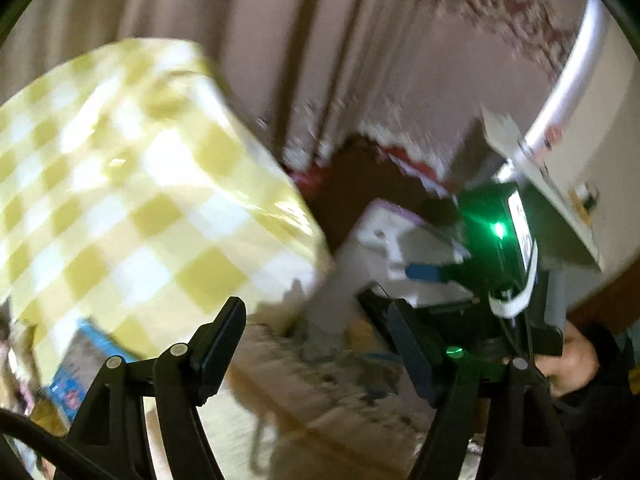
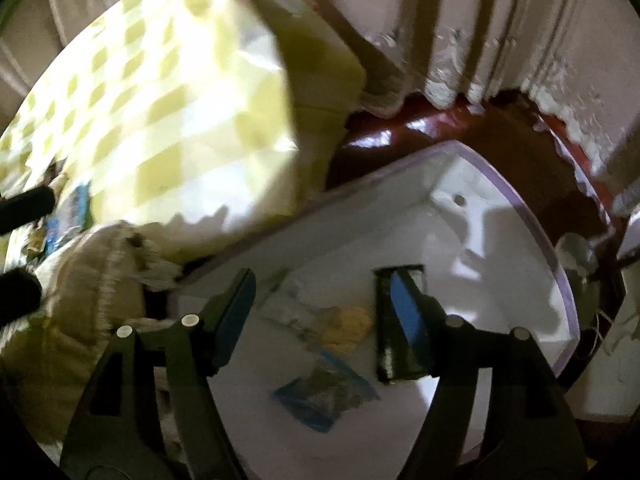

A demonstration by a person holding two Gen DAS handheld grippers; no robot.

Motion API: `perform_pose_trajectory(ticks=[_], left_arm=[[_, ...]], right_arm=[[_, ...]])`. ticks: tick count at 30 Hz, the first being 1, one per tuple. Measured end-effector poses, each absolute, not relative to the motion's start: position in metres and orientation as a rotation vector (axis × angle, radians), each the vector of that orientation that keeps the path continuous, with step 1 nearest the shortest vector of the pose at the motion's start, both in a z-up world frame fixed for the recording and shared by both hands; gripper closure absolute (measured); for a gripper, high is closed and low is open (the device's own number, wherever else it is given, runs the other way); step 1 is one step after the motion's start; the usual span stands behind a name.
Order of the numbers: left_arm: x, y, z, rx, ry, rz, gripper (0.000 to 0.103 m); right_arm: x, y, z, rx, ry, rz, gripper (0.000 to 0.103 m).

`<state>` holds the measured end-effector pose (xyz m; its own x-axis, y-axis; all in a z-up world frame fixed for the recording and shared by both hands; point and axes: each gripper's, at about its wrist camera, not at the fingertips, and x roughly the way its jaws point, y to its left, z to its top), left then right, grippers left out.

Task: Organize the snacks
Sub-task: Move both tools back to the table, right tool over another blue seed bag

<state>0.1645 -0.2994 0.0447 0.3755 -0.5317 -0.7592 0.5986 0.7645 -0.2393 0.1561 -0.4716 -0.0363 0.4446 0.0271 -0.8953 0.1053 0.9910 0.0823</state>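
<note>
A white bin [image 2: 500,216] with a purple rim stands on the floor beside the table. Inside it lie a blue snack packet [image 2: 324,396], a pale packet with a yellow picture [image 2: 344,328] and a dark green packet [image 2: 396,344]. My right gripper [image 2: 320,308] is open and empty above the bin's inside. My left gripper [image 1: 316,340] is open and empty, over the table's edge. The bin also shows in the left wrist view [image 1: 384,248], with the right gripper's body [image 1: 500,264] over it. A blue snack packet [image 1: 76,376] lies on the table at the lower left.
A table with a yellow checked cloth [image 1: 132,192] fills the left; it also shows in the right wrist view [image 2: 160,120]. A beige woven bag [image 2: 80,304] sits at the table's edge. Pale curtains [image 2: 460,20] hang behind over a red-brown floor [image 2: 520,152]. A white appliance [image 1: 592,128] stands right.
</note>
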Motion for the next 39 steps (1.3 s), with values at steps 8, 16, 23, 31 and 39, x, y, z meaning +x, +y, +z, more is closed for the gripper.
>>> perform_pose_trajectory(ticks=[8, 16, 23, 31, 39], left_arm=[[0.155, -0.172, 0.055, -0.093, 0.899, -0.399, 0.029], [0.114, -0.038, 0.048, -0.158, 0.857, -0.025, 0.029], [0.084, 0.037, 0.025, -0.271, 0.901, 0.133, 0.029], [0.082, 0.045, 0.016, -0.303, 0.925, 0.142, 0.029], [0.083, 0.056, 0.009, -0.356, 0.945, 0.163, 0.029]], right_arm=[[0.170, -0.397, -0.012, -0.011, 1.055, 0.121, 0.023], [0.182, -0.318, 0.001, -0.241, 0.990, 0.248, 0.021], [0.190, -0.270, -0.001, -0.422, 0.969, 0.357, 0.021], [0.208, -0.212, -0.016, -0.638, 0.986, 0.588, 0.014], [0.238, -0.182, -0.035, -0.833, 1.082, 0.777, 0.003]])
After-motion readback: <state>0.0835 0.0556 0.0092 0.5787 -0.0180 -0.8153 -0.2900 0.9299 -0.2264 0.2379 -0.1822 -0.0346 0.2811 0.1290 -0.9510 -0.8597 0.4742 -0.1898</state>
